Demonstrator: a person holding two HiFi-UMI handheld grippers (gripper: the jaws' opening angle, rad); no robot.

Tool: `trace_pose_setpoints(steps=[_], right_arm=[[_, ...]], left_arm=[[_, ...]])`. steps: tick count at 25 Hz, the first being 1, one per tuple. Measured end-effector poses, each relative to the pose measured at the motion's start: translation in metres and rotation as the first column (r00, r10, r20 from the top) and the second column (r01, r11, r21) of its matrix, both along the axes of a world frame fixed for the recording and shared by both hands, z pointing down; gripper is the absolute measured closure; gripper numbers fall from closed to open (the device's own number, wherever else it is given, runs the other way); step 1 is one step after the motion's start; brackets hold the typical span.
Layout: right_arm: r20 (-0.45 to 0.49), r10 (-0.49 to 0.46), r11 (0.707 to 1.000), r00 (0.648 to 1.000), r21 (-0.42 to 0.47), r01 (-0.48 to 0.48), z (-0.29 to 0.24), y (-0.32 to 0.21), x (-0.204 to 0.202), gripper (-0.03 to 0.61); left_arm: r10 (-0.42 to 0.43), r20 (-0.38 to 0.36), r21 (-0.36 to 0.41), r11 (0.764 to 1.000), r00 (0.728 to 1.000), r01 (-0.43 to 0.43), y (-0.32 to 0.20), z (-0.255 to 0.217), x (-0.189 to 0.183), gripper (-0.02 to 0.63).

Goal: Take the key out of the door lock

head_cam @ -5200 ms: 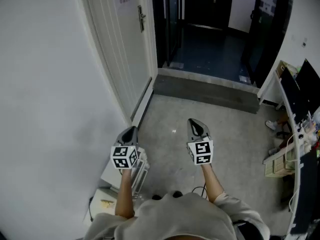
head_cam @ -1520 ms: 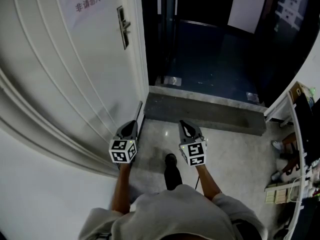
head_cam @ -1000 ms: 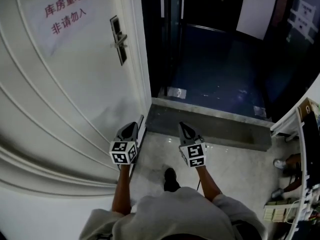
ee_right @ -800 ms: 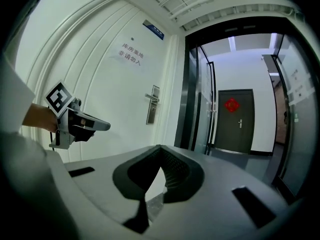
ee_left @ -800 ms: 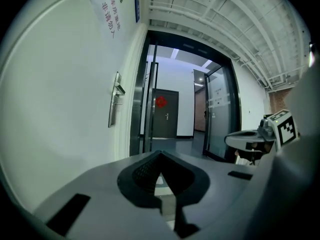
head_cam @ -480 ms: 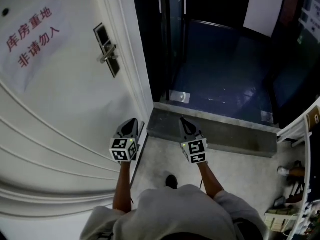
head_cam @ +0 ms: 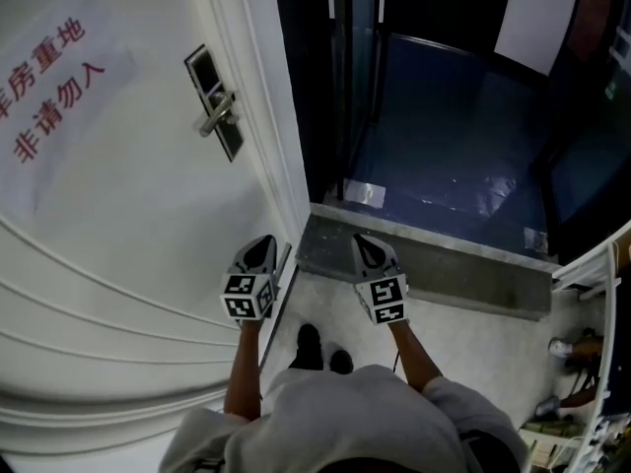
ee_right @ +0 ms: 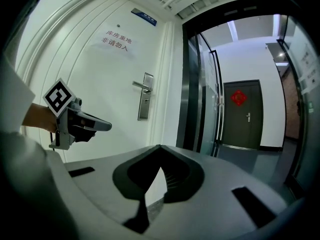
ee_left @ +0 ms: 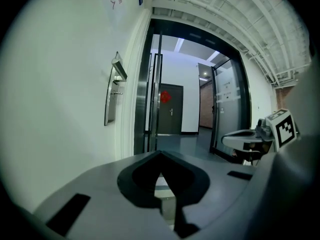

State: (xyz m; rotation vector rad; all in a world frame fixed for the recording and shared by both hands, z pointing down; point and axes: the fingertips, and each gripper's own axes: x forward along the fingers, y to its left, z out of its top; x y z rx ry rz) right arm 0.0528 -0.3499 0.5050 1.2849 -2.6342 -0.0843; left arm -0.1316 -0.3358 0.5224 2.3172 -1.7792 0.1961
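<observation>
A white door (head_cam: 118,195) fills the left of the head view. Its metal lock plate with a lever handle (head_cam: 215,114) sits high on the door near the opening edge. The plate also shows in the left gripper view (ee_left: 111,98) and in the right gripper view (ee_right: 145,103). A small stub sticks out below the handle, too small to tell whether it is the key. My left gripper (head_cam: 264,240) and right gripper (head_cam: 361,238) are held low in front of me, well short of the lock. Both are shut with nothing between the jaws.
Right of the door is an open doorway with a grey stone threshold (head_cam: 424,256) and a dark blue floor (head_cam: 444,146) beyond. A paper notice with red characters (head_cam: 44,77) hangs on the door. White shelving (head_cam: 596,264) stands at the right edge.
I have walked up to the door, so the lock plate and the notice have grown much larger in the head view. Both grippers stay shut side by side in front of me.
</observation>
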Motion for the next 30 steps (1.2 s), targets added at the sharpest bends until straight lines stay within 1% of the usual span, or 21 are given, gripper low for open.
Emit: trace_pose_setpoints(steps=[3,7,13,16,23,30], right_arm=[[-0.008,0.004,1.000,1.000,0.009,-0.004,-0.001,-0.022,-0.012,0.555],[-0.011,0.030,0.999,0.999,0.029,-0.030,-0.007,-0.061,-0.029,0.555],[-0.019,0.059,0.996,0.998,0.072,-0.058,-0.024,-0.116,-0.061,0.555],[-0.027,0.077,0.994,0.997,0.078,-0.075,-0.026,-0.136,-0.072,0.555],[-0.032,0.119,0.990,0.992,0.086,-0.116,-0.029,-0.172,-0.089,0.555],[-0.034,0.153,0.986,0.988,0.078,-0.150,-0.020,-0.193,-0.095,0.555]], left_arm=[[0.020,0.002,0.008,1.000,1.000,-0.020,-0.028,-0.001,-0.007,0.595],[0.071,0.006,0.029,0.997,0.997,-0.071,-0.072,-0.006,-0.013,0.595],[0.147,0.000,0.062,0.987,0.989,-0.147,-0.135,-0.018,-0.025,0.595],[0.179,-0.004,0.071,0.981,0.984,-0.178,-0.159,-0.021,-0.029,0.595],[0.229,-0.019,0.076,0.971,0.973,-0.227,-0.197,-0.019,-0.039,0.595],[0.245,-0.027,0.069,0.968,0.969,-0.243,-0.221,-0.009,-0.050,0.595]])
